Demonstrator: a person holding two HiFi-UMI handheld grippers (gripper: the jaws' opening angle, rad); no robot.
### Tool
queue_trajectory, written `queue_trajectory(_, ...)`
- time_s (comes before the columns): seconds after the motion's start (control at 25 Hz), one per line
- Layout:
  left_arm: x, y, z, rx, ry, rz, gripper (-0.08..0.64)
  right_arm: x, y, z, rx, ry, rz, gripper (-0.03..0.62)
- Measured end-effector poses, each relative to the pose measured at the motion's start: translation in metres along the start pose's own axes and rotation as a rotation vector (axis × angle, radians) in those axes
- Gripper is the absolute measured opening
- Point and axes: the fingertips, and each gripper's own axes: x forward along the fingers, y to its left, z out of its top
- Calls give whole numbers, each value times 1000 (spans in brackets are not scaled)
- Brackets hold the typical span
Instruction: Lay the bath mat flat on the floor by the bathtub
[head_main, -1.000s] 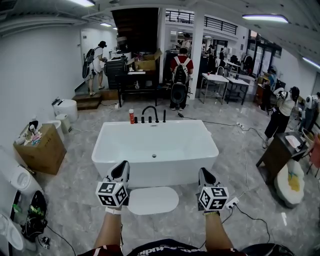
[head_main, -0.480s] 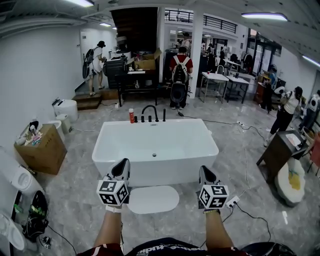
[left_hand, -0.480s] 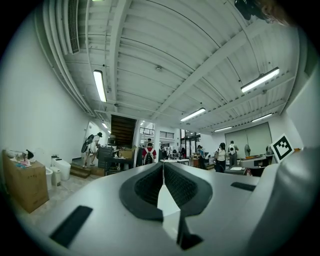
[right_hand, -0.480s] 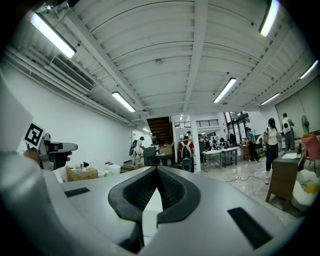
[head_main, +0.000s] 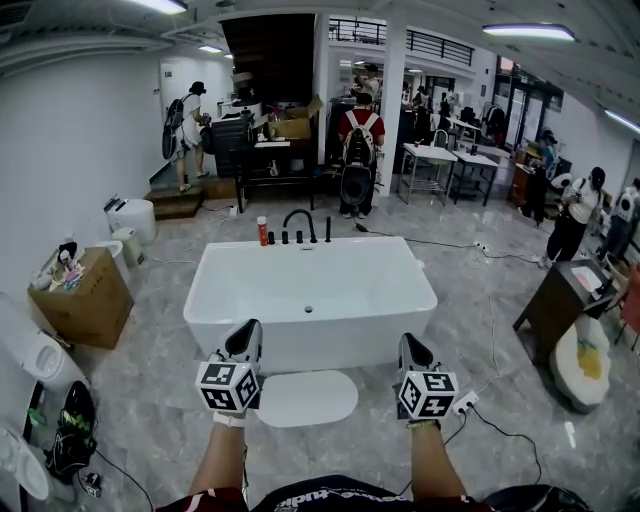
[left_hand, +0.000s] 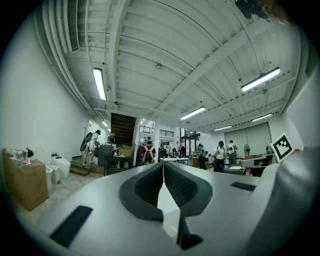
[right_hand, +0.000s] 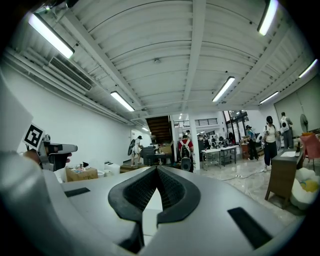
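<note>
Looks steeply down over a grey marbled floor (head_main: 165, 400) in a large, bright workshop, onto a white freestanding bathtub (head_main: 310, 290) set with one long side toward the viewer. Shows a black faucet (head_main: 299, 226) at the tub's far rim, with a red bottle (head_main: 263, 232) just to its left. Finds the bath mat (head_main: 305, 398), a plain white oval, lying flat and unfolded on the floor just in front of the tub's near wall, roughly centred along it; cannot tell whether mat and tub touch. Frames the mat between two hand-held tools on bare forearms: the left gripper (head_main: 243, 340) beside the mat's left end, the right gripper (head_main: 413, 352) a little apart from its right end, both pointing level toward the tub, neither touching the mat. In the left gripper view, shows black ribbed pads (left_hand: 145, 187) meeting at their tips, fully closed on nothing. In the right gripper view, shows the same: pads (right_hand: 137, 190) closed tip to tip, nothing held. Around the edges: a cardboard box (head_main: 85, 300) and a white toilet (head_main: 130, 215) at left, a dark wooden cabinet (head_main: 555, 305) at right, a white power strip (head_main: 463, 404) on the floor near the right gripper, and several people standing at tables far behind the tub.
</note>
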Motion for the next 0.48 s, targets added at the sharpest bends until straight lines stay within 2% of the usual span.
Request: queue_trajectory(0.48,2,-8,-5,-5,-2,-8,26,-5,-4,-3,1,-3,-2,26)
